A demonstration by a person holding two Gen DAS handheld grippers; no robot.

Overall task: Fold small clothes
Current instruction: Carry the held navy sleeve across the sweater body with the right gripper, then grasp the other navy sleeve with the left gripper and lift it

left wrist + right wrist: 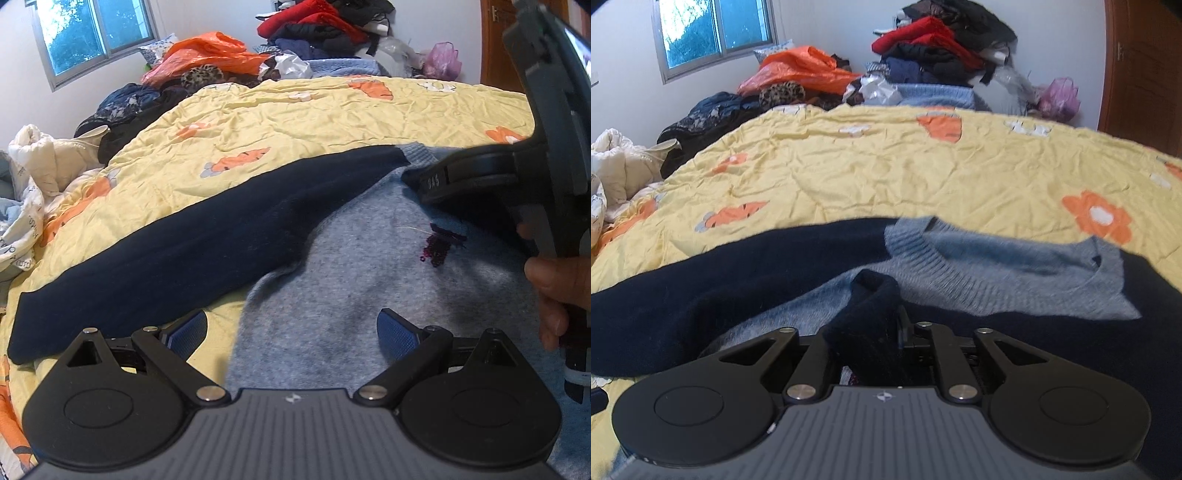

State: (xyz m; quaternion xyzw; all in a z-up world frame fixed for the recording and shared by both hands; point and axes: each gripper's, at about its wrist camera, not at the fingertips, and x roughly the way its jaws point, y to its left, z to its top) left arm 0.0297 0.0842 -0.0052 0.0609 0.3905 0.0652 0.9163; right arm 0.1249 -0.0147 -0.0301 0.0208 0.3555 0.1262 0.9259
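A small grey-blue sweater [343, 295] with navy sleeves lies flat on the yellow flowered quilt [280, 122]. Its left navy sleeve [177, 243] stretches out to the left. My left gripper [291, 332] is open and empty, low over the sweater's left side. My right gripper [428, 181] reaches in from the right above the sweater's chest. In the right wrist view my right gripper [866, 332] is shut on the navy cuff of the right sleeve [871, 299], held over the sweater's body [979, 280] below the ribbed collar [923, 243].
Piles of clothes [938, 48] and an orange plastic bag [798, 70] sit at the far edge of the bed. White bedding [40, 162] and dark garments [129, 110] lie at the left. A wooden door [1141, 70] stands at the right.
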